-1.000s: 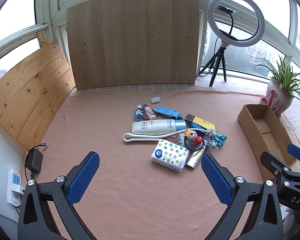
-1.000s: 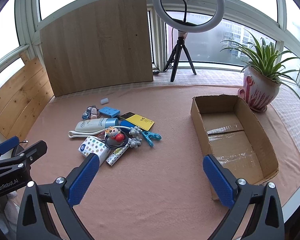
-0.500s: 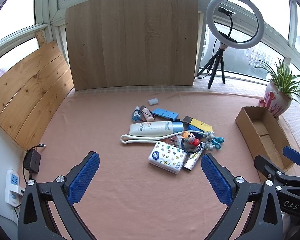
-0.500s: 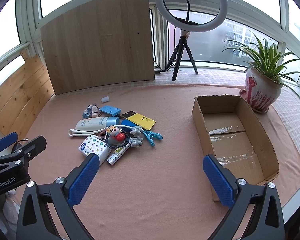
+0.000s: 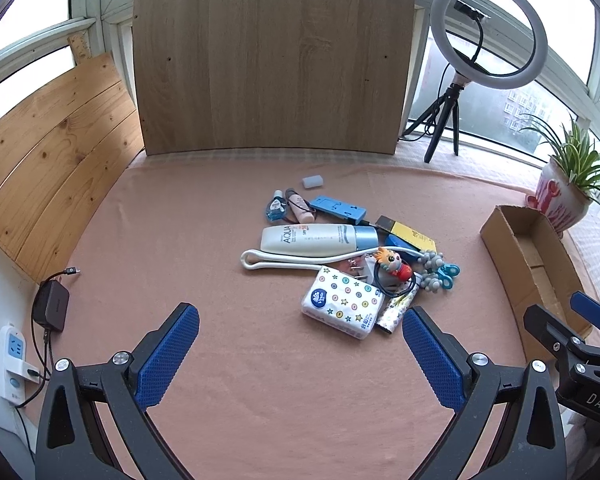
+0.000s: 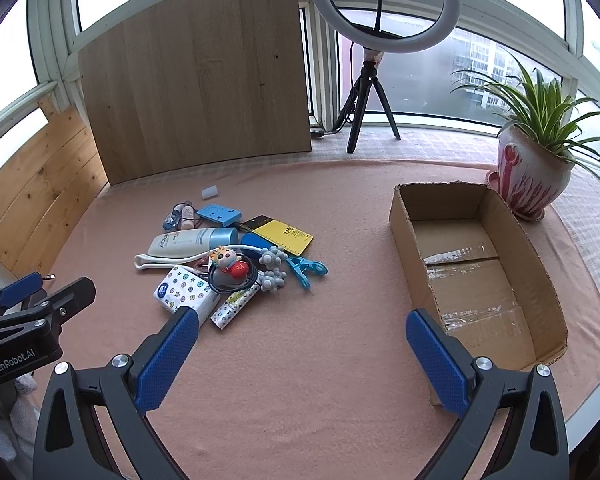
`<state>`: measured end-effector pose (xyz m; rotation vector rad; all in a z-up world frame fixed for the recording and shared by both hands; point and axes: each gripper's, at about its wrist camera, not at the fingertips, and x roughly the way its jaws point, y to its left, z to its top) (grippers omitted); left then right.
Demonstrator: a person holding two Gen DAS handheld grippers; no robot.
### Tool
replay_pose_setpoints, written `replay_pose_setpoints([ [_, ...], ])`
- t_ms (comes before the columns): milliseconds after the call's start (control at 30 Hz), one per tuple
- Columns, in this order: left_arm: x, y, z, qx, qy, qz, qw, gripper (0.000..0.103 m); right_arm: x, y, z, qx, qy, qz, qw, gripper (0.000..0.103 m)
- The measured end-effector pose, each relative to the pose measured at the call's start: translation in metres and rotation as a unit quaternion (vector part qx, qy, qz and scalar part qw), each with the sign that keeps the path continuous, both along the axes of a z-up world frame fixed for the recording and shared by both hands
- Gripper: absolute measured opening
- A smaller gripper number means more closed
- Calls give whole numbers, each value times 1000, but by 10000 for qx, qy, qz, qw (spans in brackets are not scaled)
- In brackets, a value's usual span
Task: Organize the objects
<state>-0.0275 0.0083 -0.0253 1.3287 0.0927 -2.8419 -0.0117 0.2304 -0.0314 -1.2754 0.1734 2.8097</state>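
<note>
Fuzzy pink cloth (image 6: 300,360), rectangular cardboard box (image 6: 540,280)

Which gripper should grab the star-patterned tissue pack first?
Left, probably. The left gripper is open with the tissue pack lying just beyond its fingertips. The right gripper, also open, faces more toward the empty cardboard box.

Both feeds I watched were bright and sharp, lit by soft overcast daylight from the windows (image 6: 480,68); upper panes blew out white. Shadows on the cloth (image 5: 260,380) were faint. Fisheye bending curved the edges, and the corners vignetted black.
</note>
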Motion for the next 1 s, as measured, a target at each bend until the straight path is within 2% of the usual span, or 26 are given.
replay_pose_setpoints([
  [667,-36,19,-37,-89,-371,-356,9986,103,-41,5,-20,-370,-254,226,9987,102],
  [1000,-61,30,-64,112,-709,-592,9957,103,-63,5,-34,-572,-514,305,9966,102],
])
